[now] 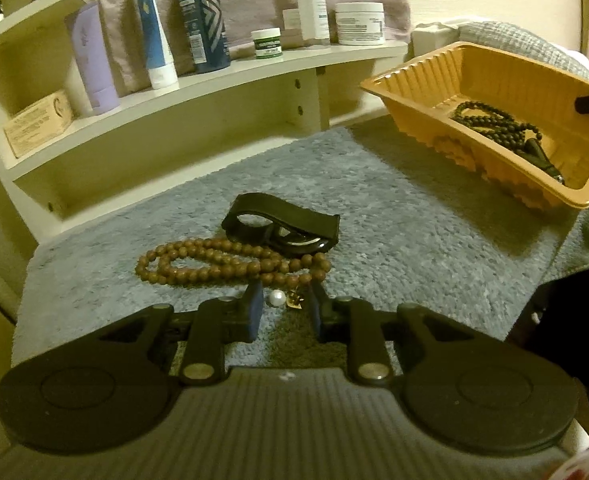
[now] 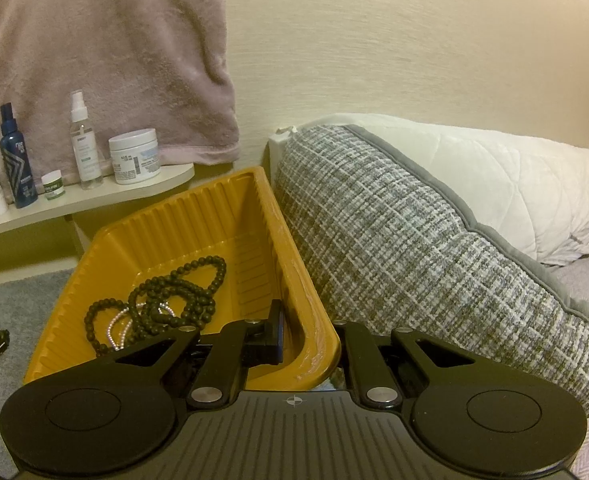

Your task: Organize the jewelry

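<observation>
Grey towel [image 1: 414,216] | left gripper [image 1: 284,304] open around pearl [image 1: 277,298], beside brown beads [image 1: 230,261] | right gripper [image 2: 308,340] clamps tray [image 2: 166,216] rim, black beads [image 2: 166,300] inside | step: pearl pickup | next: close, carry to tray

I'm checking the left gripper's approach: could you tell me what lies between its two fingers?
In the left wrist view, a white pearl and a small gold charm lie on the grey towel between the open left gripper's fingers.
</observation>
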The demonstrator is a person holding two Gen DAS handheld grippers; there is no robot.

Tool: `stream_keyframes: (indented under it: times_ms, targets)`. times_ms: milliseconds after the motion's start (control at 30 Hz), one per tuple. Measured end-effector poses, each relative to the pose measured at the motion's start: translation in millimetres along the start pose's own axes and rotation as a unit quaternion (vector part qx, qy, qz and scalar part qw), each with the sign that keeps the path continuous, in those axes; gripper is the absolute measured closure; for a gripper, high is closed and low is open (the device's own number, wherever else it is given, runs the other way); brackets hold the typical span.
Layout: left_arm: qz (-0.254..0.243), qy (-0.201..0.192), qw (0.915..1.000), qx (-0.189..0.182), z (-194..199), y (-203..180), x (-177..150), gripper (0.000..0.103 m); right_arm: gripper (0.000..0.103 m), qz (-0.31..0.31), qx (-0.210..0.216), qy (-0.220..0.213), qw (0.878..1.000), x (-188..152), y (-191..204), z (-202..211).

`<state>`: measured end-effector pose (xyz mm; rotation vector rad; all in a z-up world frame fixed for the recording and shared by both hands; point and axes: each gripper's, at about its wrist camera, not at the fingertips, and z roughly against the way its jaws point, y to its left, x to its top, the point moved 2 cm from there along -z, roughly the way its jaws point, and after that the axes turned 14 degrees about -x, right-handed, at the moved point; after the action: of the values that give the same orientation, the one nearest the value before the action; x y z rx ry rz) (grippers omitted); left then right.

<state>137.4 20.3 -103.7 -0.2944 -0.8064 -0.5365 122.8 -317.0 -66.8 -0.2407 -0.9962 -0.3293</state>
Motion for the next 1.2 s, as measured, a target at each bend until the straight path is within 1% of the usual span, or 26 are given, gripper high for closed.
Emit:
stream_keyframes:
  times_ms: [33,267,400,533,700,900,1100,1200]
  targets:
    - [0.002,0.002,1.0,-0.004,0,1,0,0.086,0.093,0.0,0.0,0.0,1.0,0,0,0]
    - [0.0,0.002,1.0,0.008,5,-4,2,0.087,0.093,0.002,0.0,-0.001,1.0,0,1,0]
    - [-0.002,-0.009,0.9999,0.011,15,-8,8,0.087,0.093,0.001,0.0,-0.001,1.0,1,0,0]
    - [-0.011,-0.026,0.9996,0.004,26,-16,22,0.087,0.093,0.001,0.001,-0.001,1.0,0,0,1]
    - [-0.026,-0.054,0.9978,-0.027,34,-35,50,0.087,0.093,0.0,0.002,-0.001,1.0,0,1,2]
    - [-0.048,-0.081,0.9915,-0.089,26,-72,86,0.087,0.093,-0.002,0.003,-0.001,1.0,-1,0,3]
    - [-0.081,-0.089,0.983,-0.138,6,-112,112,0.087,0.093,-0.005,0.004,0.0,1.0,-1,0,4]
    - [-0.093,-0.087,0.9797,-0.155,-5,-128,120,0.087,0.093,-0.007,0.004,0.001,1.0,-1,0,4]
